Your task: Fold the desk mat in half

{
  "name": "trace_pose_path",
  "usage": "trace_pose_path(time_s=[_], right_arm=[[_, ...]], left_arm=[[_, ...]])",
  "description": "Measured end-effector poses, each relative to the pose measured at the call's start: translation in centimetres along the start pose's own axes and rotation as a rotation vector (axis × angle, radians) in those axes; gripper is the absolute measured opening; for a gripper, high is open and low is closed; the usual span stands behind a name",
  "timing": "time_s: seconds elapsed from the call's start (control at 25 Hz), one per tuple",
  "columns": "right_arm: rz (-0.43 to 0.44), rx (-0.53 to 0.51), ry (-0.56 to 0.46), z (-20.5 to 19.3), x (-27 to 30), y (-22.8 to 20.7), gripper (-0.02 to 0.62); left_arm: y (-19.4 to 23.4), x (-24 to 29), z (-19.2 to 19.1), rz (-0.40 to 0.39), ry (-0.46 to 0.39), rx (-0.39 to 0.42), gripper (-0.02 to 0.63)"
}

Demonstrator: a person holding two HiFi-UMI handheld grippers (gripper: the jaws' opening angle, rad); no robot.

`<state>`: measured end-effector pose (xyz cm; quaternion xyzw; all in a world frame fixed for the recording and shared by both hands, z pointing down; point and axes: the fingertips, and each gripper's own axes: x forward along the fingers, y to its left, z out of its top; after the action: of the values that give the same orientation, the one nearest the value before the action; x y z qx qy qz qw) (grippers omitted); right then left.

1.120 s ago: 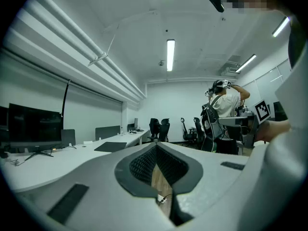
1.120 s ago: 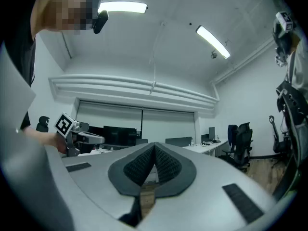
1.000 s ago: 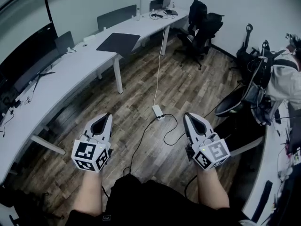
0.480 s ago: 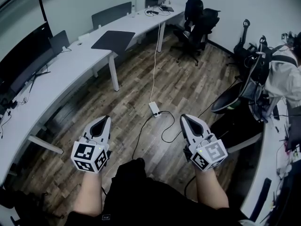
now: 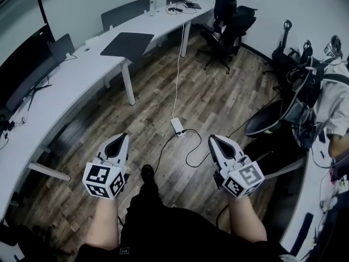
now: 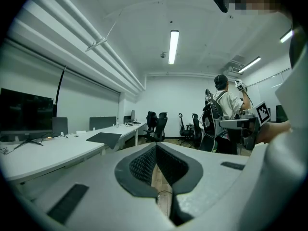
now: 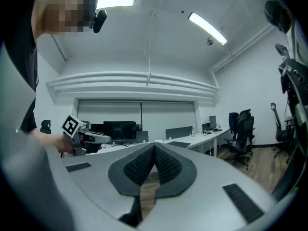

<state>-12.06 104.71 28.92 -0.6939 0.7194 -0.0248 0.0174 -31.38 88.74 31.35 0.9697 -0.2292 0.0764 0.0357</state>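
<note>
Seen from the head view, the left gripper (image 5: pixel 119 142), pale grey with a black-and-white marker cube at its back, is held low at 7 o'clock over the brown wood-plank floor (image 5: pixel 163 97). Its jaws are pressed fully together and have hold of nothing. The left gripper view shows the ribbed black pads (image 6: pixel 144 163) meeting at the tips, with only floor behind the narrow slit. The matching right gripper (image 5: pixel 217 143) sits at 5 o'clock, well apart from the left one. It too is closed tight and empty, its pads (image 7: pixel 164 163) touching in the right gripper view. The dark grey rectangular desk mat (image 5: pixel 127 43) lies flat and unfolded on the long white curved desk (image 5: pixel 60 91), far off at 11 o'clock from both grippers, with one corner reaching the desk's edge. It also shows small in the left gripper view (image 6: pixel 103 137). Between the grippers, at 12 o'clock, a white power strip (image 5: pixel 178 126) rests on the floor with a black cable (image 5: pixel 191 154) looping from it. Black office chairs (image 5: pixel 232 21) stand at 1 o'clock, and another person in a white shirt (image 5: pixel 334 100) is at 3 o'clock. A black flat monitor (image 5: pixel 24 64) stands on the desk at 10 o'clock.
</note>
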Motion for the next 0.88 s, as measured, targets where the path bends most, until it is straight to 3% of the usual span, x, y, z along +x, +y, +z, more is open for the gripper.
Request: trace_pose_path(time_s=[0.32, 0.88], right_arm=[[-0.007, 0.016, 0.019, -0.6, 9.5, -3.8, -0.006], [0.035, 0.015, 0.069, 0.9, 33.3, -6.3, -0.006]], left_arm=[[7.2, 7.1, 0.3, -0.004, 0.010, -0.019, 0.003], [25.7, 18.8, 3.2, 0.010, 0.015, -0.035, 0.003]])
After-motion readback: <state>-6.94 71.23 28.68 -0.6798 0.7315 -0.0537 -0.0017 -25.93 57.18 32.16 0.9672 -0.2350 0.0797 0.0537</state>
